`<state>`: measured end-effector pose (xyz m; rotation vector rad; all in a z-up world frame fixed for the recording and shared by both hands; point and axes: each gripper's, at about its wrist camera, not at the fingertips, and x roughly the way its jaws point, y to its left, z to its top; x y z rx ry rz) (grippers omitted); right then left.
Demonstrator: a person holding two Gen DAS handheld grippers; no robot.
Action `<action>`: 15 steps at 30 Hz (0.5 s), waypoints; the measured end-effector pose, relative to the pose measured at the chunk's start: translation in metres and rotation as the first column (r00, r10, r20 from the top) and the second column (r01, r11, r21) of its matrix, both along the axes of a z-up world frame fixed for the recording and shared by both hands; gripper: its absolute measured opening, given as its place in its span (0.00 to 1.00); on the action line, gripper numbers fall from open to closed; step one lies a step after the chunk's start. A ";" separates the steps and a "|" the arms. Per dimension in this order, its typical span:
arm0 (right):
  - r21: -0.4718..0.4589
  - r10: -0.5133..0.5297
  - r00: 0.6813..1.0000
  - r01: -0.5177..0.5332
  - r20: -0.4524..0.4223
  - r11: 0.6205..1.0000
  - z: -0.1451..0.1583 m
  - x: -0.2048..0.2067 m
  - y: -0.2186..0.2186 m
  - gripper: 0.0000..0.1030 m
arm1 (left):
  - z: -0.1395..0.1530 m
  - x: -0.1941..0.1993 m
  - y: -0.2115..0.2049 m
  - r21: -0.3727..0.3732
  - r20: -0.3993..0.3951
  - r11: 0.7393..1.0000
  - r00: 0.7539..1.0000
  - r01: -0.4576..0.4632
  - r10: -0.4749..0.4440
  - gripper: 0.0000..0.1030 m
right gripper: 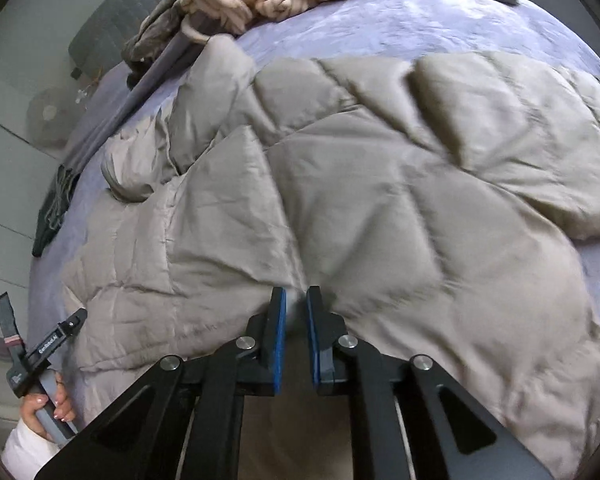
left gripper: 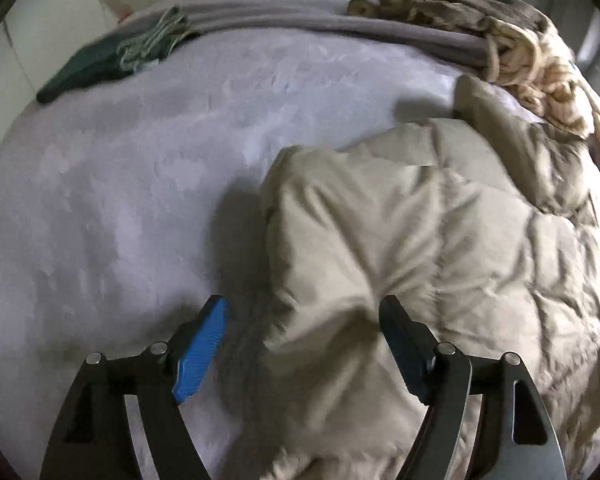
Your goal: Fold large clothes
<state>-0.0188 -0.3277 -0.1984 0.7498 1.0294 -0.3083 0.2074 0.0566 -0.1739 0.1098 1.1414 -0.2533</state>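
Lies spread across the lilac bed [right gripper: 440, 24]: beige quilted puffer coat [right gripper: 380, 184], puffy, long axis running left to right. Left gripper [left gripper: 304, 320] fingers agape, empty; right gripper [right gripper: 296, 300] fingers pinching coat's near edge.

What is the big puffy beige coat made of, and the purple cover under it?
The coat looks like smooth, slightly shiny woven shell, probably nylon or polyester, stitched into padded puffy panels. The bed cover looks like soft, fuzzy plush or fleece, judging by its matte, patchy nap.
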 end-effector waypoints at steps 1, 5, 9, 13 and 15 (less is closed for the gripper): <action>0.020 -0.006 1.000 0.006 0.007 1.000 0.003 -0.004 0.000 0.11 | 0.006 -0.007 -0.003 -0.003 0.007 1.000 1.000 0.014 -0.014 0.77; 0.086 -0.047 0.999 0.044 0.027 0.995 0.008 -0.027 -0.009 0.25 | 0.019 -0.031 -0.024 -0.001 0.002 0.998 0.998 0.058 -0.058 0.77; 0.125 -0.073 0.997 0.067 0.041 0.990 0.010 -0.044 -0.009 0.44 | 0.023 -0.055 -0.056 -0.014 -0.042 0.995 0.994 0.097 -0.098 0.77; 0.153 -0.089 0.995 0.082 0.040 0.985 0.009 -0.060 -0.012 0.55 | 0.024 -0.077 -0.091 -0.034 -0.079 0.989 0.987 0.141 -0.143 0.77; 0.159 -0.101 0.994 0.093 0.042 0.983 0.009 -0.067 -0.018 0.57 | 0.027 -0.088 -0.107 -0.034 -0.079 0.985 0.982 0.167 -0.169 0.91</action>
